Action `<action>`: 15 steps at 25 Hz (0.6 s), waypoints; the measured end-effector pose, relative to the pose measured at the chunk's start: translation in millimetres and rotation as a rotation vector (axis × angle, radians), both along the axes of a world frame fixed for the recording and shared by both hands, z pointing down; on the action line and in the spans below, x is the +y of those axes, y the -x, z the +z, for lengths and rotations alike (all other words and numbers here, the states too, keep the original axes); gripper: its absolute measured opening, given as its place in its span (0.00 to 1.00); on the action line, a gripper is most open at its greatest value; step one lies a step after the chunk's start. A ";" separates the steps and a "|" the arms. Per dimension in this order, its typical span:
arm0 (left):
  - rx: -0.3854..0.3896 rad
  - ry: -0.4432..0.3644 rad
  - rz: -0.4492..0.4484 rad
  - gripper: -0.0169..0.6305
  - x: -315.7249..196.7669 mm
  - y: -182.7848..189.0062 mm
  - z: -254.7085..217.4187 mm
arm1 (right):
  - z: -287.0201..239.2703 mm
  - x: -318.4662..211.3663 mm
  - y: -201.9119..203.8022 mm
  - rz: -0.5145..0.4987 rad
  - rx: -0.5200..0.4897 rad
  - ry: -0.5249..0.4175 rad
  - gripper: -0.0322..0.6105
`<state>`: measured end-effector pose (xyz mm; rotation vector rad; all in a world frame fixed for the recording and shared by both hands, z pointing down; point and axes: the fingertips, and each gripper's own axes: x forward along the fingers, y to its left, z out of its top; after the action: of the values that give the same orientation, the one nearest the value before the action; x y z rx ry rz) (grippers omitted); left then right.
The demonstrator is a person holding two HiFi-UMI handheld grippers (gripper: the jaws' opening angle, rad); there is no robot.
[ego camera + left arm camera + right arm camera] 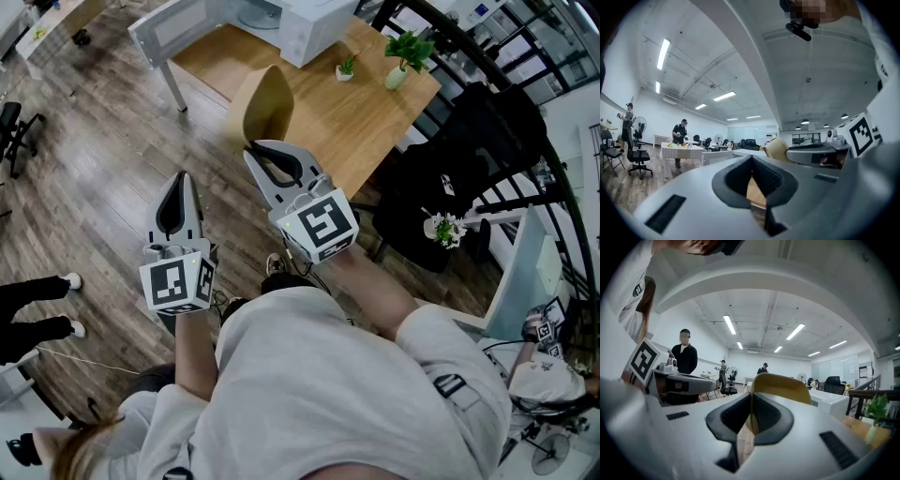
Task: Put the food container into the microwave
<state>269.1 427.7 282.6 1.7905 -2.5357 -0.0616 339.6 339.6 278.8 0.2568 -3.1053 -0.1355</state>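
No food container shows in any view. The white microwave (309, 23) stands at the far end of the wooden table (375, 122), its door (178, 28) swung open to the left. I hold both grippers level in the air, short of the table. My left gripper (182, 176) hangs over the wooden floor with its jaws together and nothing in them (751, 158). My right gripper (251, 147) points at the yellow chair (262, 108), jaws closed and empty (751, 394).
The yellow chair (780, 385) stands between me and the table. Two small potted plants (405, 52) sit on the table's right side. Black chairs and a railing (450, 178) crowd the right. A person's legs (37, 309) are at the left; other people stand farther off.
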 end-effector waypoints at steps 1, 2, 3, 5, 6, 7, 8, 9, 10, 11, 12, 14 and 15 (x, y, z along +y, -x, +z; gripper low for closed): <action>0.001 0.000 -0.001 0.05 -0.2 1.0 0.3 | -0.6 -0.2 1.1 -0.002 -0.001 -0.003 0.09; 0.002 0.001 -0.002 0.05 -0.4 1.9 0.7 | -1.1 -0.2 2.0 -0.005 -0.002 -0.006 0.09; 0.003 0.001 -0.003 0.05 -0.3 2.5 1.4 | -1.0 0.2 2.8 -0.008 -0.002 -0.008 0.09; 0.008 0.005 -0.005 0.05 0.6 3.1 3.9 | 2.0 1.8 3.6 -0.015 0.003 -0.004 0.09; 0.011 0.008 -0.005 0.05 1.1 3.3 5.5 | 4.4 3.0 4.0 -0.018 0.006 0.002 0.09; 0.014 0.011 -0.006 0.05 1.6 3.6 7.2 | 6.5 4.5 4.7 -0.022 0.009 0.005 0.09; 0.017 0.014 -0.007 0.05 1.8 3.9 9.0 | 8.4 5.9 5.5 -0.028 0.013 0.004 0.09; 0.021 0.018 -0.007 0.05 1.7 4.3 10.9 | 10.3 7.0 6.2 -0.033 0.022 -0.004 0.09; 0.024 0.022 -0.008 0.05 1.2 4.9 12.7 | 11.9 7.5 6.8 -0.041 0.035 -0.019 0.09; 0.028 0.025 -0.010 0.05 0.5 5.7 14.5 | 13.3 7.6 7.4 -0.049 0.049 -0.035 0.09; 0.031 0.028 -0.013 0.05 -0.2 6.6 16.1 | 15.1 6.9 8.1 -0.054 0.058 -0.041 0.09; 0.037 0.032 -0.023 0.05 -1.9 8.1 19.0 | 19.0 3.5 9.6 -0.057 0.063 -0.034 0.09; 0.039 0.034 -0.029 0.05 -2.8 8.6 20.7 | 21.1 1.0 10.4 -0.059 0.065 -0.029 0.09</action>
<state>260.5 424.9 303.3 1.7234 -2.5201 -0.0537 329.2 340.6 299.9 0.1579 -3.0497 -0.1863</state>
